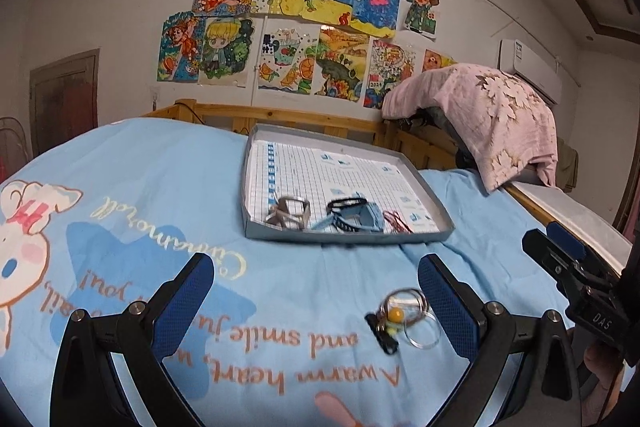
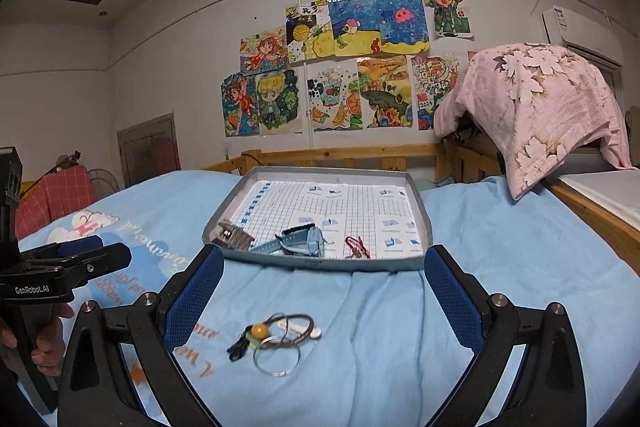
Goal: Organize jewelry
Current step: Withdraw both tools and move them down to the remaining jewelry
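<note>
- Left wrist view: the left gripper hangs over a light blue bedsheet, its two blue-padded fingers spread wide with nothing between them.
- On the sheet just left of its right finger lies a small jewelry pile: thin rings, a yellow bead and a dark clip, tangled together.
- Farther off sits a shallow grey tray lined with gridded paper. Along its near edge, left to right, are a metallic bracelet, black and blue bands and a red cord.
- At the far right edge the right gripper shows from the side; this view does not tell how its jaws stand.
- Right wrist view: the left gripper appears at the left edge, held by a hand that its own camera misses.
- The right gripper is wide open and empty, and the jewelry pile lies on the sheet between its fingers, touching neither.
- Here a pale flat stick lies in the pile, and the tray sits just beyond the fingertips.
</note>
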A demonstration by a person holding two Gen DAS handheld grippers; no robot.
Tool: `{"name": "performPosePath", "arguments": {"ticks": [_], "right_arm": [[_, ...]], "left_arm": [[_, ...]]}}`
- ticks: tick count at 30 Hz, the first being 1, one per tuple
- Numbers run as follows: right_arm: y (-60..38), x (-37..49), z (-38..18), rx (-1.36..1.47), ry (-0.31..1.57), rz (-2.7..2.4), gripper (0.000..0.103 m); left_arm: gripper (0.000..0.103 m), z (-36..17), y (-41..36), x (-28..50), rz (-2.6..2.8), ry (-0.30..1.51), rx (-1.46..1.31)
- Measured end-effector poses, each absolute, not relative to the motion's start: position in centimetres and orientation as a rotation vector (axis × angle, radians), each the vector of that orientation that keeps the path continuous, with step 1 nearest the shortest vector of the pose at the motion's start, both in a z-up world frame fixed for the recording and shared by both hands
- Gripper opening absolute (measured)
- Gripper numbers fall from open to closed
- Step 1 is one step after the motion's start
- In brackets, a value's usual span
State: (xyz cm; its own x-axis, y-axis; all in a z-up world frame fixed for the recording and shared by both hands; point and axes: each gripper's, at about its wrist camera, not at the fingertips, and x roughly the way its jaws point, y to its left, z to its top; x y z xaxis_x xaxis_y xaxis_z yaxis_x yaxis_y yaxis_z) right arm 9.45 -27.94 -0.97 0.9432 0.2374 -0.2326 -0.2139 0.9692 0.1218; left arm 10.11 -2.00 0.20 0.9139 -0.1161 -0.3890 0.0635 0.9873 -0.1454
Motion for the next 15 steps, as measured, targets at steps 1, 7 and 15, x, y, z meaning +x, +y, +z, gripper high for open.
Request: {"name": "performPosePath", "arguments": {"ticks": [1, 7, 15], "right_arm": [[-27.9, 9.7, -0.9, 0.094, 0.247, 0.229, 0.099], [-27.7, 11.5, -0.9, 0.096, 0.263, 0.230, 0.099], [-27.4, 13.8, -2.9, 0.103, 0.354, 0.267, 0.098]], "left_arm": [[0.103, 0.3, -2.0, 10.4, -0.093, 0.406, -0.128], [0.103, 0.1, -2.5, 12.6, -0.096, 0.430, -0.101], [0.103, -2.5, -2.7, 15.0, -0.161, 0.554, -0.115]]}}
